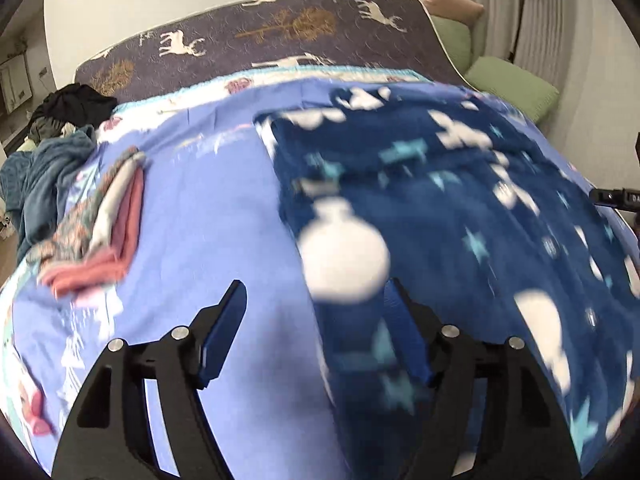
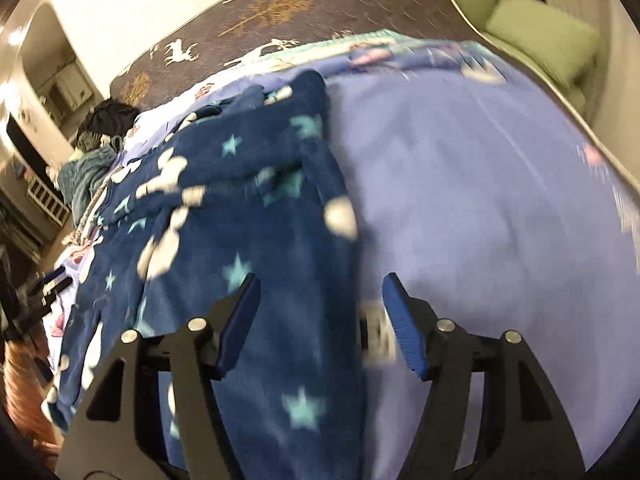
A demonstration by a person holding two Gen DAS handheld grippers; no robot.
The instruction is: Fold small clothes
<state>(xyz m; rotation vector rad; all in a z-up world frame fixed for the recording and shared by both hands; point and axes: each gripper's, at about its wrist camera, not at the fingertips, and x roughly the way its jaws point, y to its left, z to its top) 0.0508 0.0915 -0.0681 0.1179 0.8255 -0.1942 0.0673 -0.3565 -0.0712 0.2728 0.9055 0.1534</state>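
Both wrist views look down over a bed covered by a light blue sheet [image 1: 208, 208]. Motion blur throughout.

Left tool [image 1: 316, 316]: jaws apart, nothing clamped. Left finger sits over bare sheet, right finger over the edge of the dark blue fleece garment [image 1: 440, 200], which has white blobs and teal stars. No pad pressing cloth as far as the blur allows. Garment fills the centre and right of the left wrist frame, spread flat on the sheet, its left edge running down through the middle.

Right tool [image 2: 320, 304]: jaws apart, nothing clamped. The garment's right edge runs between the fingers; left finger over the fleece, right finger over bare sheet. In this view the garment [image 2: 248, 208] takes the centre-left, sheet [image 2: 480, 200] the right half.

Stack of folded small clothes [image 1: 104, 224], pink and patterned, at left of the left wrist frame, apart from the fleece. Teal blanket [image 1: 44, 176] and a dark clothes pile [image 1: 76, 104] at far left edge. Grey deer-print cover [image 1: 256, 36] across the top. Green cushions [image 1: 508, 80] at upper right. Part of the other tool shows at the right edge of the left wrist frame.
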